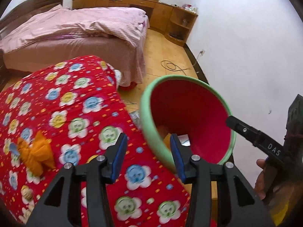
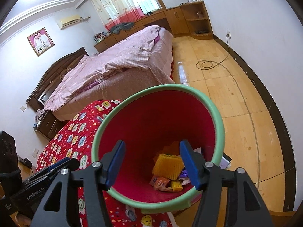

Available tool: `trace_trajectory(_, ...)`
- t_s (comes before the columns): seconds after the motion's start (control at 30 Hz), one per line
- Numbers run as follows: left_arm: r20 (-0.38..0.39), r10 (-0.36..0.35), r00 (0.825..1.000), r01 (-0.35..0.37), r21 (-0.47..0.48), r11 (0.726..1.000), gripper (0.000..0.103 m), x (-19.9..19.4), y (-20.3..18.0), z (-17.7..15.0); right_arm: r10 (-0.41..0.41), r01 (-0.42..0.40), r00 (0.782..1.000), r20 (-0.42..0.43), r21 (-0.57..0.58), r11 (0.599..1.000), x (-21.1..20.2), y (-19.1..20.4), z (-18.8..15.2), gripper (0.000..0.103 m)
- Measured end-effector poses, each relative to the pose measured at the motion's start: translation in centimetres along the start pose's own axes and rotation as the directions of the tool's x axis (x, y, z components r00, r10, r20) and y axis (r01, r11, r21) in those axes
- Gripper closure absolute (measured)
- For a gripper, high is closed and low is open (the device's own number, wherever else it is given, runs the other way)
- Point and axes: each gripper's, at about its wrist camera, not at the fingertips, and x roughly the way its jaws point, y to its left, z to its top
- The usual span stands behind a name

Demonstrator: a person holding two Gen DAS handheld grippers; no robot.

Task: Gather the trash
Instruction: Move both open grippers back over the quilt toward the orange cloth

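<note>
A red trash bin with a green rim (image 2: 219, 124) stands on the floor beside a red flowered quilt (image 1: 75, 102). Inside it lie several pieces of trash: an orange ridged piece (image 2: 166, 165), small orange and yellow packets (image 2: 166, 183) and a purple wrapper. My right gripper (image 2: 152, 163) is open and empty, right over the bin's mouth. My left gripper (image 1: 148, 156) is open and empty, above the quilt's edge next to the bin (image 1: 151, 132). An orange crumpled wrapper (image 1: 36, 155) lies on the quilt at the left. The right gripper's finger (image 1: 251, 132) shows over the bin.
A bed with pink bedding (image 2: 121, 64) stands behind the quilt. Wooden cabinets (image 1: 170, 13) line the far wall. A coiled cable (image 2: 206, 64) lies on the wooden floor by the white wall. A clear wrapper (image 1: 135, 116) lies on the floor between quilt and bin.
</note>
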Motion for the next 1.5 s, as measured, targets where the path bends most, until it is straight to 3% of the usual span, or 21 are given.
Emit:
trace_trajectory(0.37,0.04,0.053,0.998,-0.049,-0.079,0.996,0.057,-3.8,4.7,-2.2,0.043,-0.042,0.999,0.022,-0.035,0.999,-1.2,4.3,-2.0,0.039)
trace_trajectory(0.77,0.072,0.138,0.988,-0.123,-0.186,0.975,0.056,-8.2,10.7,-4.3,0.114,-0.117,0.993,-0.029,-0.129,0.985,-0.3,11.1,-4.7,0.037)
trace_trajectory(1.2,0.059,0.297,0.953,-0.266,-0.305,0.915,0.056,-11.3,17.5,-7.3,0.179,-0.201,0.977,-0.115,-0.219,0.955,1.9,18.1,-7.2,0.036)
trace_trajectory(1.5,0.039,0.362,0.931,-0.322,-0.372,0.871,0.056,-12.1,20.9,-8.8,0.196,-0.237,0.965,-0.176,-0.261,0.936,4.1,21.7,-8.6,0.032)
